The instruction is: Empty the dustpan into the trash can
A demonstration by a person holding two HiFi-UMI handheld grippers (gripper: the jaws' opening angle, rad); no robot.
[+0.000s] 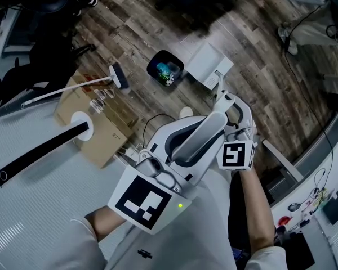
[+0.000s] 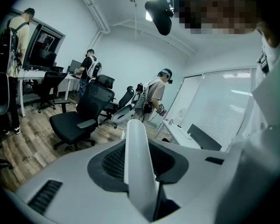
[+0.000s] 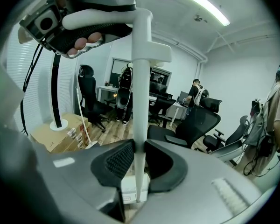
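A white dustpan hangs over the wood floor, its pan just right of the small dark trash can, which holds colourful scraps. Its long white handle runs back toward me. My left gripper is shut on the handle's near end; in the left gripper view the handle rises between the jaws of the left gripper. My right gripper is shut on the handle farther along, nearer the pan. In the right gripper view the handle stands clamped in the right gripper, with the pan below.
A broom lies across a cardboard box at the left, beside a black post on a round base. A cable crosses the floor near the box. Office chairs and several people stand farther out. A desk edge runs along the right.
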